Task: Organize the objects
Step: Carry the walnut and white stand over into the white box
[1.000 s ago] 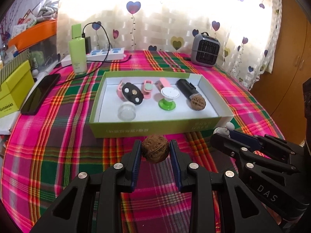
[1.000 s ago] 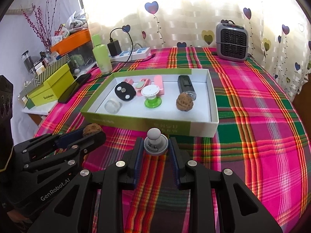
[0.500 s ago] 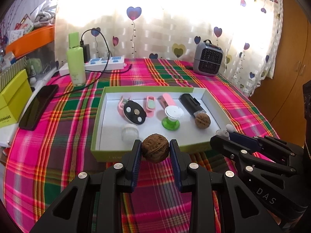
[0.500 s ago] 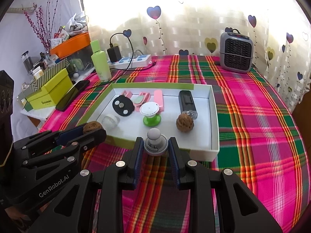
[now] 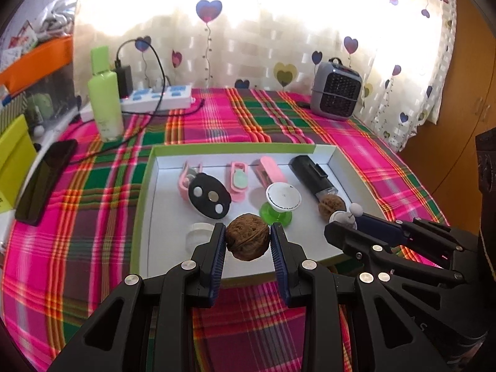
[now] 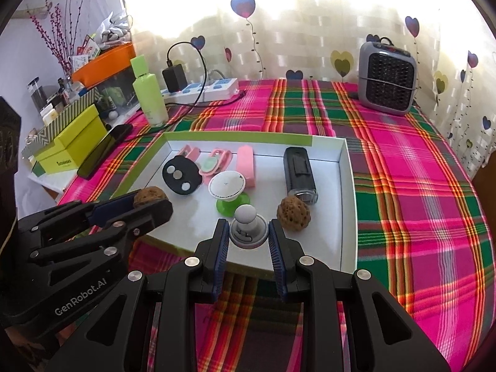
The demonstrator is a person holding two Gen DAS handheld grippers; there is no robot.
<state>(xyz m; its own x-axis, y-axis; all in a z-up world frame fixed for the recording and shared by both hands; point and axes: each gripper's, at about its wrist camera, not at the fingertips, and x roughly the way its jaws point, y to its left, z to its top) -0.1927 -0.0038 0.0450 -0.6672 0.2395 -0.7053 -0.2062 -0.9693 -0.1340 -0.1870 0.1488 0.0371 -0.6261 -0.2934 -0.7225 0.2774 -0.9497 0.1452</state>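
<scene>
**Lived-in home room**

Heart-print curtain (image 6: 310, 31) over a bright window, plaid tablecloth (image 6: 403, 170), small space heater (image 6: 387, 82), power strip (image 6: 204, 90) with charger, lotion bottle (image 6: 148, 93), cluttered side shelf with dried twigs (image 6: 59, 37).

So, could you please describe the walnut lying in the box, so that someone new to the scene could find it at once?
On the pink and green plaid tablecloth lies a shallow white box with a green rim. Near its right wall, the brown wrinkled walnut rests on the floor just in front of the black rectangular device. Unlike the second brown walnut, clamped in the left gripper, this one lies free.
</scene>
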